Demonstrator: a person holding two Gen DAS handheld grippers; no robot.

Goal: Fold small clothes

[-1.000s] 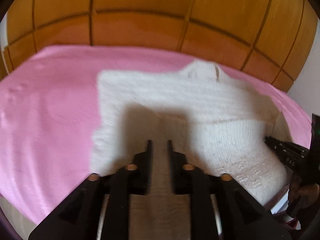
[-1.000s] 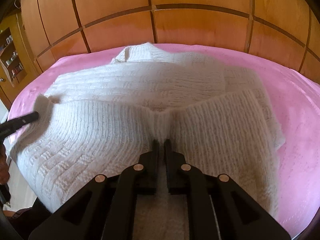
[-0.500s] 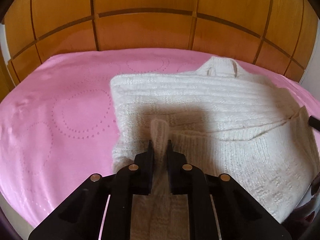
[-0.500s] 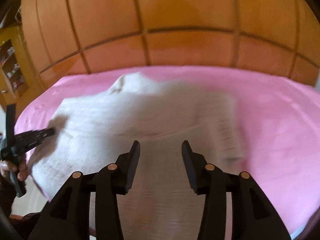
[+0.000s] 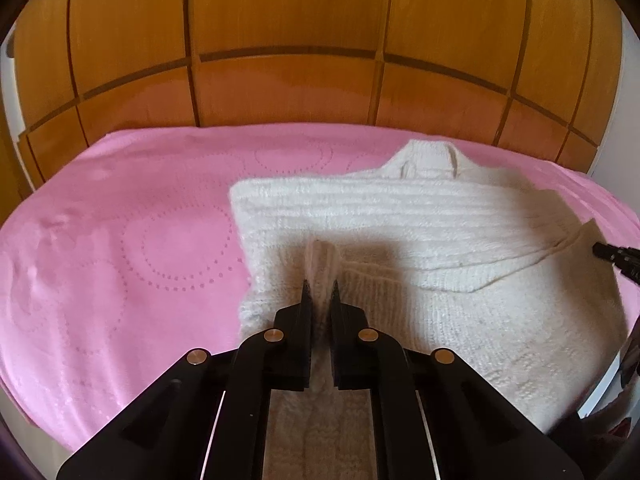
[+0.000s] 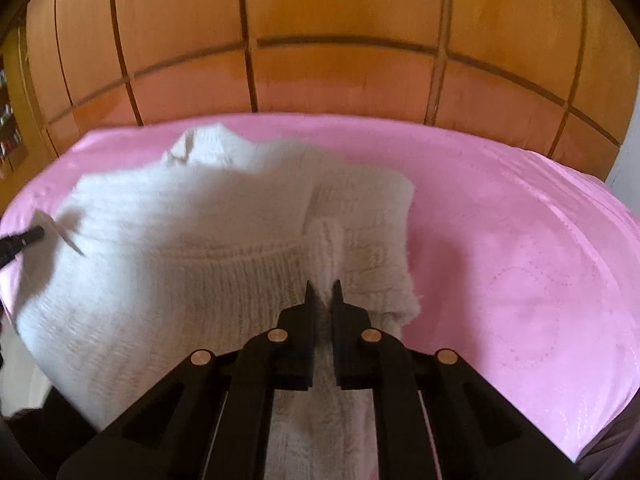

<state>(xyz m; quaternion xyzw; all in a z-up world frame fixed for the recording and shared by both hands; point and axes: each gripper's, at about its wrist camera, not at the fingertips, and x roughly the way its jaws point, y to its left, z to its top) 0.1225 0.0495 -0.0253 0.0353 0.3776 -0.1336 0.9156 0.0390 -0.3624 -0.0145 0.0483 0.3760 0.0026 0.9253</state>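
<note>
Pink bedspread (image 5: 120, 248) below wooden wall panels (image 5: 288, 20), left claw (image 5: 320, 292) and right claw (image 6: 323, 290) each pinching white sweater (image 5: 400, 216)

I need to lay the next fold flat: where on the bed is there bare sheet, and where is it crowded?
Bare pink sheet lies left of the sweater, out to the bed's left edge, and a strip runs between its collar and the wooden headboard. More bare sheet lies right of the sweater in the right view. The near middle is crowded: left gripper and right gripper each pinch the knit.
</note>
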